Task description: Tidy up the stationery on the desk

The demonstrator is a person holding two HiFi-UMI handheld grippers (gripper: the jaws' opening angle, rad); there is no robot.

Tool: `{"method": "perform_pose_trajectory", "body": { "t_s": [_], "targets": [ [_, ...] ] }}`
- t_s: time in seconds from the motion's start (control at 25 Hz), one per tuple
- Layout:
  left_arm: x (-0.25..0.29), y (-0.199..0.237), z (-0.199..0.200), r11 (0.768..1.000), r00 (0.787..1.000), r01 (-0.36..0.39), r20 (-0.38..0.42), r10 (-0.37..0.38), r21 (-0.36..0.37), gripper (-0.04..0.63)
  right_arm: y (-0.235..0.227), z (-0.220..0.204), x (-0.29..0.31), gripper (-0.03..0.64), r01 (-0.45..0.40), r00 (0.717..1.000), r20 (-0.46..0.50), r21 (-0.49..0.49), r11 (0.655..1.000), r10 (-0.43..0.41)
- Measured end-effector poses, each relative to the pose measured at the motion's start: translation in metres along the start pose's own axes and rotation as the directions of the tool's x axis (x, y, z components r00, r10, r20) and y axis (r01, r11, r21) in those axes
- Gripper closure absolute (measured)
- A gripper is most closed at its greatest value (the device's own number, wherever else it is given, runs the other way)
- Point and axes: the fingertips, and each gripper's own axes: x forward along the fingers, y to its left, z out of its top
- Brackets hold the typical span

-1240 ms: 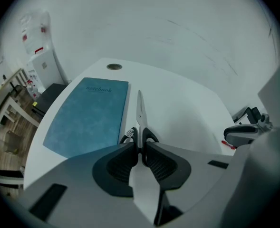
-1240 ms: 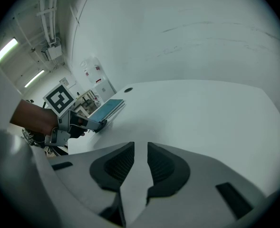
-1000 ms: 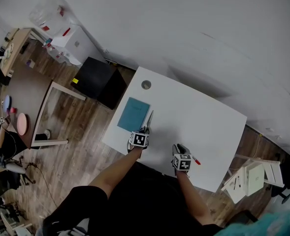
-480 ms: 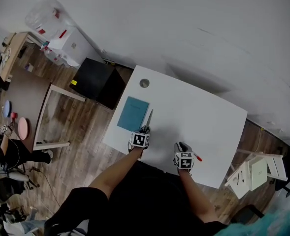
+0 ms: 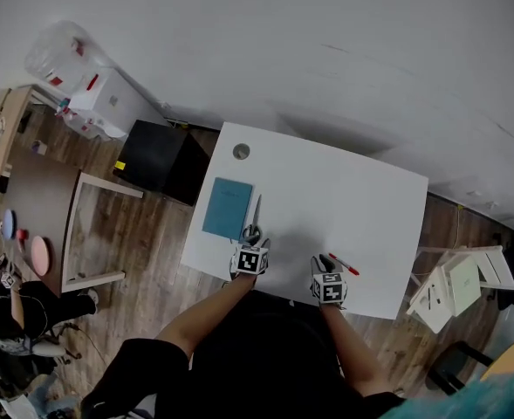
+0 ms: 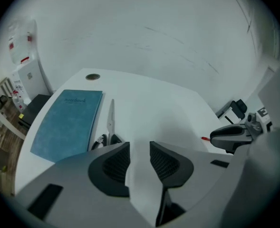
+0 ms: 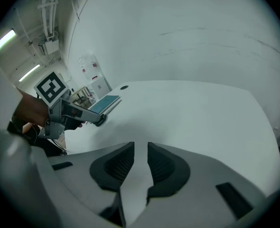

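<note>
Lying on the white bench [image 5: 361, 208], the stationery sits in two spots. The scissors [image 6: 110, 118] are just beside the right edge of a blue notebook [image 6: 66, 122], blades pointing away from the person. A red pen [image 5: 344, 264] is well apart from them, near the bench's front edge.

The left hand-held gripper [image 6: 139, 148] hovers just short of the scissors' black handles. Its jaws are a narrow gap apart with only bare bench between them, so it holds nothing. The right hand-held gripper [image 7: 140, 148] is at the front edge close by the pen, its jaws likewise a slit apart and empty.

Risks, as I judge them:
- **Scissors:** they lie flat and thin, so jaws coming down on the handle loops could push them along the smooth top or under the notebook's edge instead of gripping.
- **Blades:** a hold on one loop alone could let them swing open.
- **Pen:** it looks round and lies near the edge — a nudge could roll it off.

The notebook's cover reads "notebook" in small script. The square marker on the left gripper's cube is a black-and-white pattern with no letters. A round grommet [image 5: 241, 151] sits near the far left corner.
</note>
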Motion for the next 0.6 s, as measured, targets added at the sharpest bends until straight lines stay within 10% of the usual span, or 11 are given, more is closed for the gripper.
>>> {"method": "perform_pose_trajectory", "body": {
  "t_s": [0.32, 0.6],
  "targets": [
    [0.009, -0.078, -0.017, 0.956, 0.958, 0.288, -0.020, -0.287, 0.051, 0.581, -0.038, -0.025, -0.033, 0.520, 0.072, 0.997, -0.030, -0.067, 0.995, -0.075],
    [0.018, -0.115, -0.028, 0.939, 0.945, 0.327, -0.064, -0.322, 0.105, 0.581, -0.077, -0.041, -0.042, 0.518, 0.060, 0.992, -0.093, -0.201, 0.978, -0.080]
  ]
}}
